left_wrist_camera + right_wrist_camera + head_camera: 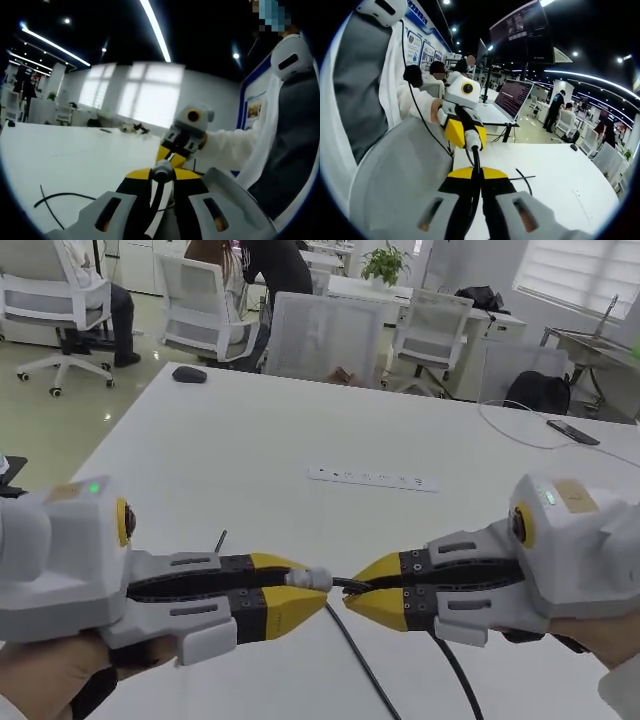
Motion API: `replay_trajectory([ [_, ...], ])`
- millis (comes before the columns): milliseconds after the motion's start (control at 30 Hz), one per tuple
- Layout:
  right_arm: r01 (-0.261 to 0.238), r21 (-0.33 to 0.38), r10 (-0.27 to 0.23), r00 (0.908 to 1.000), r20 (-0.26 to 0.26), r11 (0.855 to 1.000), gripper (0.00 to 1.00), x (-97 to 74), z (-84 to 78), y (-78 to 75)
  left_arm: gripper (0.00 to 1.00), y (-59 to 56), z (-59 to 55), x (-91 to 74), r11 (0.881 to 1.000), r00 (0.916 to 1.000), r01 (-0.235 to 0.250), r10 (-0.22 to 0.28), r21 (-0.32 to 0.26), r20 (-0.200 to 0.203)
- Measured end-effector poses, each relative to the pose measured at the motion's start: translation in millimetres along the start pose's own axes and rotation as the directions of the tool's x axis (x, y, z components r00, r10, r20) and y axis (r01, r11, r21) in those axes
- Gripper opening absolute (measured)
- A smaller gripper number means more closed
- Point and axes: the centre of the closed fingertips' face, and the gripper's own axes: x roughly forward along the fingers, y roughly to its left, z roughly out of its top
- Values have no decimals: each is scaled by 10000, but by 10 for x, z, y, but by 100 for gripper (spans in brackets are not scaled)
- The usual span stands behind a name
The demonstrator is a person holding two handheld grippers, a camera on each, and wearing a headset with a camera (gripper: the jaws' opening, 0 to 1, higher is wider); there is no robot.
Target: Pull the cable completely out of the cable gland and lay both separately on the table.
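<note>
two claws meet tip to tip at the lower middle of the frame. the left claw [320, 587] is clenched on the pale cable gland [310, 578], and the right claw [350, 591] grasps the black cable [351, 645] just beside it. i judge the pull is only starting: the cable still sits inside the gland, and neither lies separately on the counter [300, 430]. farther up lies a white power strip [372, 479].
</note>
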Motion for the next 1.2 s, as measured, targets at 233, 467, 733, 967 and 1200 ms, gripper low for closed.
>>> replay_trajectory([
  [233,215,177,-215,9998,-30,9996,4,-77,-73,-36,16,5,-7,-1,10000,10000,-27,27,38,-71],
  [467,422,299,-417,9990,-172,9987,4,-152,-153,-89,16,27,13,-14,9999,9999,-99,99,27,31],
  [733,739,598,-714,9965,-423,9955,4,-230,-298,-140,16,49,64,-46,9998,9994,-183,184,-50,293],
  [967,843,749,-794,9946,-664,9936,4,-270,-423,-174,16,48,69,-55,9998,9993,-202,203,-33,319],
  [1200,986,911,-882,9898,-1118,9910,4,-330,-596,-167,16,53,88,-69,9997,9988,-251,253,-57,411],
])
